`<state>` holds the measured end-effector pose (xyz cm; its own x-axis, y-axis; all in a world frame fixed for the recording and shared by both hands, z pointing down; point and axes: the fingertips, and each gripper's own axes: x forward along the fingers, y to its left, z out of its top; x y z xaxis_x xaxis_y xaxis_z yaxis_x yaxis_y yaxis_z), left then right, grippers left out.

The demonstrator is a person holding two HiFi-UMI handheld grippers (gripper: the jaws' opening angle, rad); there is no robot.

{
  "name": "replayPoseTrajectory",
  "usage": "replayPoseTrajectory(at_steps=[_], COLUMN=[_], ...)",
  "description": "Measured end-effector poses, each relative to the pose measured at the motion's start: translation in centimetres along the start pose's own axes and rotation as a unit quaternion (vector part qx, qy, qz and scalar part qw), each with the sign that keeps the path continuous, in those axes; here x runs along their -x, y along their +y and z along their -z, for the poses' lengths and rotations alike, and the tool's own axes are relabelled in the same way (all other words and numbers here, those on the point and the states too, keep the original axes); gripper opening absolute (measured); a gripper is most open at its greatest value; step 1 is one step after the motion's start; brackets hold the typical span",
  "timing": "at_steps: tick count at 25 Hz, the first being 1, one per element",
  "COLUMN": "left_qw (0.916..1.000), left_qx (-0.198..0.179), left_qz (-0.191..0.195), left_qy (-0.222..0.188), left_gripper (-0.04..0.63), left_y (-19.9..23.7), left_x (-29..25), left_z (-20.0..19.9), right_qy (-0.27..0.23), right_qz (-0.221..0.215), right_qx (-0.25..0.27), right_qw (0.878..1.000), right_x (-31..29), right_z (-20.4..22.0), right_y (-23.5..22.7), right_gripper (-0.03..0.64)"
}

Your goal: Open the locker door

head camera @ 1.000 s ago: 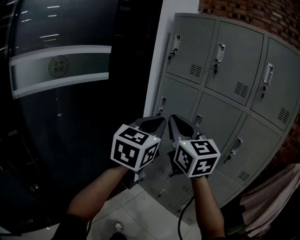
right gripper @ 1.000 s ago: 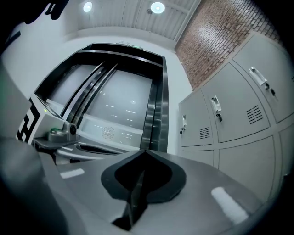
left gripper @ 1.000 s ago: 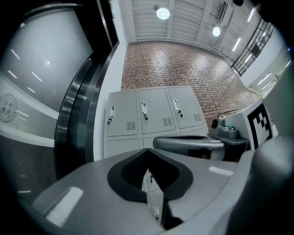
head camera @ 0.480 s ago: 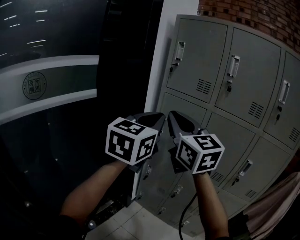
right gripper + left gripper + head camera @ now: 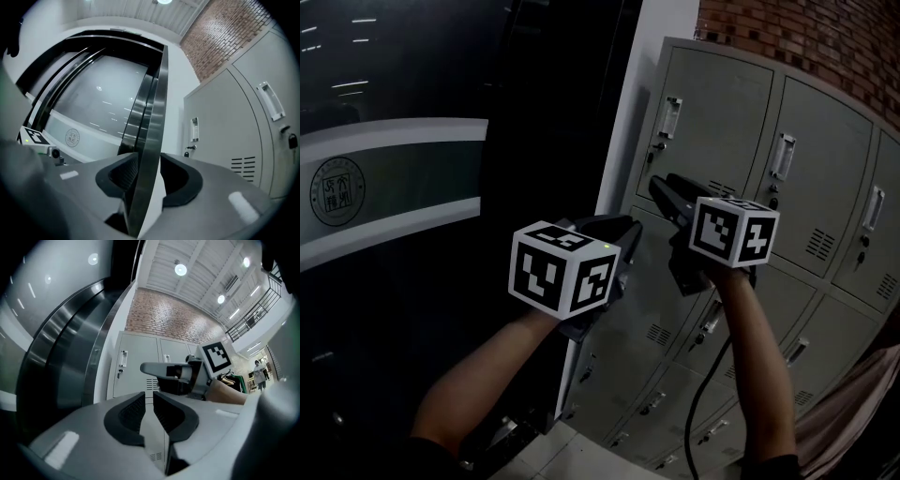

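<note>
1. No door is open yet. Every door on the lockers point(image 5: 834, 169) is shut, so the whole job is left to do.
2. You have not touched a door. Your right gripper point(image 5: 664, 190) is near the top left door point(image 5: 722, 103). It sits just below the handle point(image 5: 671, 117) and is apart from it.
3. I think this is the door you want, because the right gripper points at it.
4. The right gripper's jaws are opening now. Nothing is between them. Through the gap you only see a shiny post point(image 5: 150, 117) far behind.
5. Your left gripper point(image 5: 623, 230) has its jaws a little apart. Nothing is in them.
6. Your right arm is up and stretched out. It holds the gripper high, in front of the top row of doors.
7. Your left arm is lower and bent. Its gripper hangs in front of you, by the left edge of the lockers and next to the dark glass point(image 5: 394, 281). It is well away from any handle.
8. What I think is left: bring the right jaws up around the handle, close them on it, and pull the door out. The handle is small and thin, so line up with care or the jaws may slip off.
</note>
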<state>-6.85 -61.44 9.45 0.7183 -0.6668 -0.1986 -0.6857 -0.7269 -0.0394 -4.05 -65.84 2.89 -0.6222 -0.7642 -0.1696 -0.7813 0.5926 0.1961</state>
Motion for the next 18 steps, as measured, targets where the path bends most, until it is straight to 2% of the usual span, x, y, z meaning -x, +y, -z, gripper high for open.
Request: replayPoseTrajectory(at_steps=[4,7,10,18], left_qw=[0.9998,0.9995,0.999,0.9984], left_qx=[0.003,0.002,0.0,-0.015], left_qz=[0.016,0.027,0.037,0.043], left_qy=[-0.011,-0.02,-0.025,-0.034], left_gripper=[0.023,0.023,0.023,0.023], left_y=[1.2,1.9,2.9,6.7], left_x=[0.4,0.8,0.4,-2.9], left_z=[0.1,0.3,0.3,-0.2], right_qy=[-0.004,-0.005,0.002,0.013], right_qz=[0.003,0.009,0.022,0.048], right_qx=[0.005,-0.012,-0.021,0.003], right_qw=[1.0,1.0,1.0,0.999], right_x=[-2.9,-5.2,-7.6,-13.1], right_z=[-2.2,-3.5,-4.1,-4.5], right_y=[-1.9,-4.0,-6.3,-11.4], right_gripper=[0.143,0.197,0.216,0.235])
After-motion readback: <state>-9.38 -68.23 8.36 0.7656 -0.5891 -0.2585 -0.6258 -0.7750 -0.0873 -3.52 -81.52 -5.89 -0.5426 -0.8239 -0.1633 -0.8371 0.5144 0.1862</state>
